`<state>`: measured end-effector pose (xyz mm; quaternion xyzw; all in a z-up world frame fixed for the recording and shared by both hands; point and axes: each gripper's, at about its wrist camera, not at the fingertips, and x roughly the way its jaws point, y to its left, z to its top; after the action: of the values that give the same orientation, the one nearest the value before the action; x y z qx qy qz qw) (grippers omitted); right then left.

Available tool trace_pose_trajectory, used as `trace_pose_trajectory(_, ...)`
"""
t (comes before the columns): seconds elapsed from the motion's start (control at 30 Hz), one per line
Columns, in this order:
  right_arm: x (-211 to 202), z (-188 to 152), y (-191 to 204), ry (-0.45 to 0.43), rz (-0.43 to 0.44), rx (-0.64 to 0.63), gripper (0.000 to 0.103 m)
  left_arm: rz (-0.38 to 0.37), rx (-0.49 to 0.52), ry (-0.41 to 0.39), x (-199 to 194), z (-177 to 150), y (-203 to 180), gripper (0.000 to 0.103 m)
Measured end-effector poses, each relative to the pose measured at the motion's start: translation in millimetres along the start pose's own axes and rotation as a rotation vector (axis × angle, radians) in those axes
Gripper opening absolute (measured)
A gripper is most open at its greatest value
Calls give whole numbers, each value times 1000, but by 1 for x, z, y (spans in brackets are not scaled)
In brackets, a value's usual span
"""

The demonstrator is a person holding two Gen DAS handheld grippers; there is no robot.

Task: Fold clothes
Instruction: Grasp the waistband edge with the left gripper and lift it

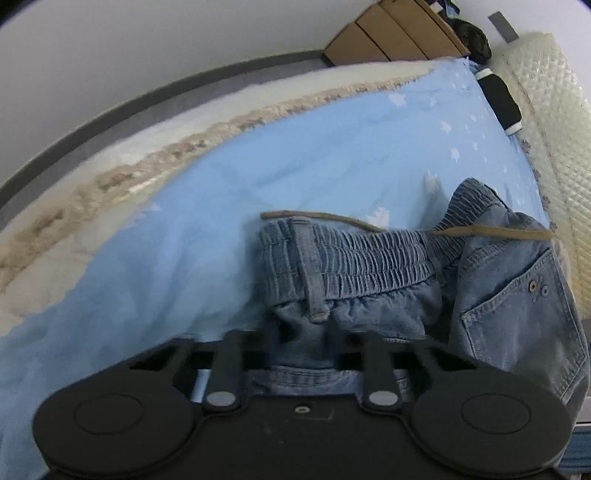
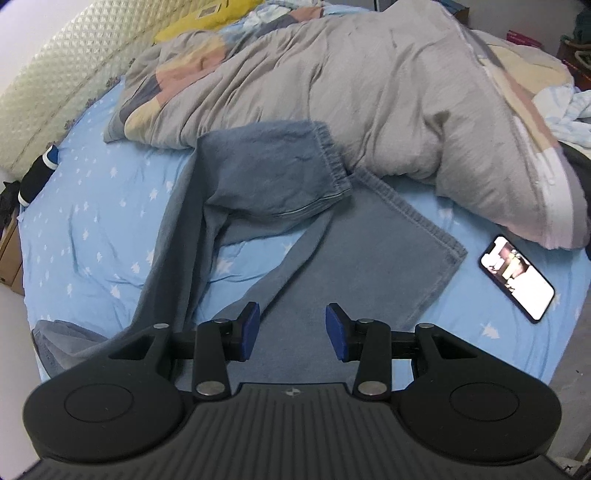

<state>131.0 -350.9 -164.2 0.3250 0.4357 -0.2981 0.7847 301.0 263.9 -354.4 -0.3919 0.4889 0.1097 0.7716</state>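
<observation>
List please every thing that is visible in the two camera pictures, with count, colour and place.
jeans: one pair, blue denim, spread on the bed, one leg folded back
drawstring: one, tan, along the waistband
bedsheet: one, light blue with white stars, on the bed
duvet: one, grey with pastel patches, heaped at the far side
phone: one, black, screen lit, on the sheet beside the jeans leg
cardboard boxes: brown, beyond the bed
left gripper: black, closed on the jeans near the waistband
right gripper: black with blue pads, open above a jeans leg
</observation>
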Motion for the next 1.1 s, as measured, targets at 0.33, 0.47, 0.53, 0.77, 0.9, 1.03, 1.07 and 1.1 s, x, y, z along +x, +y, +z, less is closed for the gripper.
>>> trace_pose_trajectory(0.33,-8,-17,-17,-5,48,21,43,-145,-72,-262,-143,-30,-10,4)
trace_pose_trajectory(0.47,-6,-21,-22,4,81,29,43,-150,-164,-342,-205,-43,19,4)
trace_pose_trajectory(0.53,-4,-24,-23,11,88,25,43,-132,-188,-358,-227,-51,34,4)
trace_pose_trajectory(0.77,0,-32,-30,38,105,18,43,-68,-330,-349,-265,-90,97,4)
trace_pose_trajectory(0.9,0,-37,-35,50,96,-12,42,-40,-354,-311,-249,-100,129,4)
trace_pose_trajectory(1.03,-3,-41,-51,61,74,-18,42,-5,-383,-264,-234,-104,145,5)
trace_pose_trajectory(1.07,-4,-43,-57,63,74,-17,42,-1,-373,-264,-234,-105,145,5)
trace_pose_trajectory(1.1,-5,-43,-64,64,70,-13,42,5,-362,-265,-235,-105,144,5)
